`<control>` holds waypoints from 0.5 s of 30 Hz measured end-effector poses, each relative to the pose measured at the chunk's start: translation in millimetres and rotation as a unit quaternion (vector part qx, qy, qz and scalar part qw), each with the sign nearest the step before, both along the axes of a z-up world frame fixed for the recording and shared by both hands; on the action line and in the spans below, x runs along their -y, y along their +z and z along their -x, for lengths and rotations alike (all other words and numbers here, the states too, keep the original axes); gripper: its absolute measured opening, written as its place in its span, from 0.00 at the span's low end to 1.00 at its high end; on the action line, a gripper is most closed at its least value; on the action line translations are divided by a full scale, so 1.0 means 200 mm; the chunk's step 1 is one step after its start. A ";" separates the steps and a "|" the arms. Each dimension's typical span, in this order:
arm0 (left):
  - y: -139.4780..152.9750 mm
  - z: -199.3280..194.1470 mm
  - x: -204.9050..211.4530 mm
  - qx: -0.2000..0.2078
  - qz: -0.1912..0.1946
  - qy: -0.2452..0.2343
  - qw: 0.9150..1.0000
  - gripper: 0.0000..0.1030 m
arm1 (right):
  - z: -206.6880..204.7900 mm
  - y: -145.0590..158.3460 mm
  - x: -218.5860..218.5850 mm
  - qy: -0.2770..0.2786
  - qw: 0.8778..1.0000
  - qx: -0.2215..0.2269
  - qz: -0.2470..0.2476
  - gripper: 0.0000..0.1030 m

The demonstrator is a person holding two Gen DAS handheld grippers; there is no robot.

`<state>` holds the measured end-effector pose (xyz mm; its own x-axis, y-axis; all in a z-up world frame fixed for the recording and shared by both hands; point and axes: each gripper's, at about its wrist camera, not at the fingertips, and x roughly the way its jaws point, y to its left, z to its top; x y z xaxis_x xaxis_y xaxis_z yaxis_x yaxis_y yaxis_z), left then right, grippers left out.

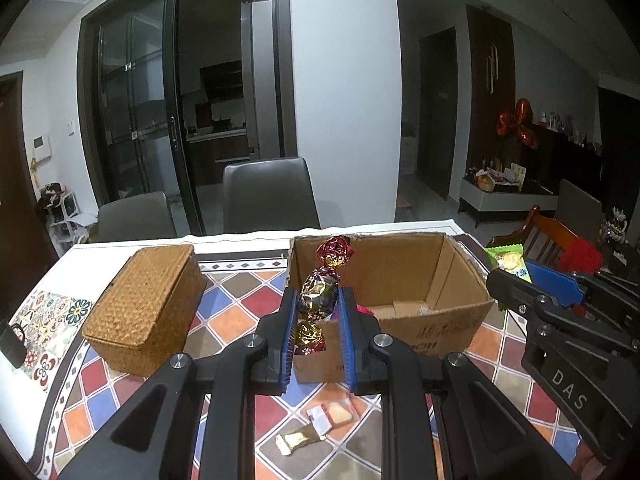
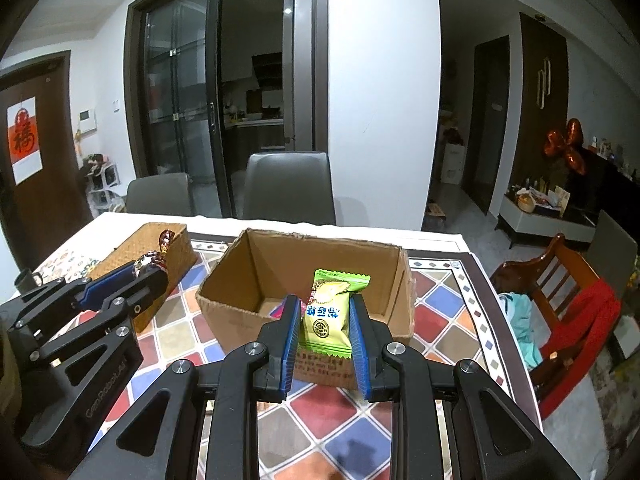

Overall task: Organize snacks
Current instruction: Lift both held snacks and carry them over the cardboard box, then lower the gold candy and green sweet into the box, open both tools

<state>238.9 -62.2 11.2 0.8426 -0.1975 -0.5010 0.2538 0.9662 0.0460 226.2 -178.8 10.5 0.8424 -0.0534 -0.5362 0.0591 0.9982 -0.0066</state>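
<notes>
Cardboard box [image 2: 248,276] contents mostly hidden

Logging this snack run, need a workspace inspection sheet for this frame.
Surface: table under a patterned tile cloth.
Job's things: open cardboard box; closed wicker box; two wrapped snacks loose on the cloth.
Clutter: dark mug at the table's edge.
Grippers: left gripper shut on foil candy; right gripper shut on green snack packet.
Cables: nothing seen.
Surroundings: grey chairs, glass doors, wooden chair.
</notes>
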 end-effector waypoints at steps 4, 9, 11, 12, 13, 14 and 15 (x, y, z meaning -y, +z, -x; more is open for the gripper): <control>0.01 -0.04 0.01 0.000 0.003 0.002 1.000 0.20 | -0.03 0.00 0.01 -0.006 1.000 0.003 -0.005 0.25; 0.01 -0.08 0.02 0.001 0.005 0.005 1.000 0.20 | -0.06 0.01 0.03 -0.015 1.000 0.004 -0.011 0.25; 0.02 -0.10 0.02 0.002 0.008 0.006 1.000 0.20 | -0.08 0.00 0.04 -0.017 1.000 0.004 -0.013 0.25; 0.02 -0.11 0.02 0.003 0.008 0.007 1.000 0.20 | -0.09 0.00 0.04 -0.019 1.000 0.005 -0.014 0.25; 0.02 -0.12 0.02 0.003 0.009 0.008 1.000 0.20 | -0.09 0.00 0.05 -0.021 1.000 0.006 -0.015 0.25; 0.02 -0.13 0.03 0.003 0.011 0.009 1.000 0.20 | -0.10 0.00 0.05 -0.022 1.000 0.006 -0.016 0.25; 0.01 -0.15 0.03 0.001 0.013 0.010 1.000 0.20 | -0.11 0.00 0.05 -0.024 1.000 0.007 -0.017 0.25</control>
